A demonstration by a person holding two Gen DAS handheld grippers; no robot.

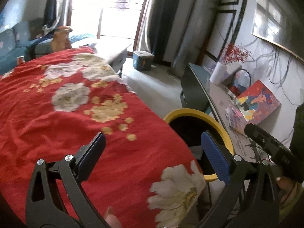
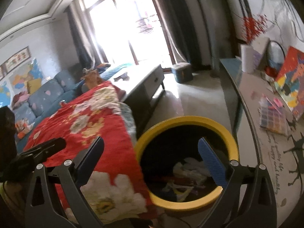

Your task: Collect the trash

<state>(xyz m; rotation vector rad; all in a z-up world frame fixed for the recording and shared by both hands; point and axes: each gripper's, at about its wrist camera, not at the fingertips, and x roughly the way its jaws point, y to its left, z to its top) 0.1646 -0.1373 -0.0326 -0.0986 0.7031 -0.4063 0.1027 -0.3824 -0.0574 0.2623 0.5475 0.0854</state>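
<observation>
Trash (image 2: 187, 178) lies at the bottom of the yellow-rimmed bin (image 2: 185, 119), and we see crumpled white paper and some small colored scraps in it. We count one bin. It stands on the floor between the red flowered cloth (image 2: 89, 125) and the long side table (image 2: 252, 102), just beside the edge of the cloth. In the left wrist view, we see only part of the same bin (image 1: 191, 112) behind the cloth (image 1: 62, 125), with a bit of white showing inside.

We hold two grippers. Our left gripper (image 1: 155, 154) has its fingers spread wide apart with nothing between them, and it hangs over the corner of the cloth and the bin. Our right gripper (image 2: 152, 157) is also spread wide and holds nothing. One of its blue pads (image 2: 210, 163) is over the mouth of the bin.

On the side table we see one white paper roll (image 2: 247, 58), one bright painted picture (image 2: 290, 79) that leans on the wall, and one clear box of colored bits (image 2: 273, 117). One small blue box (image 2: 181, 72) sits on the pale shiny floor (image 2: 199, 95) near the big bright window (image 2: 123, 28).

We also see one blue sofa (image 2: 43, 98) with hearts on it, one low gray table (image 2: 140, 79), and dark curtains (image 2: 178, 22) by the glass.
</observation>
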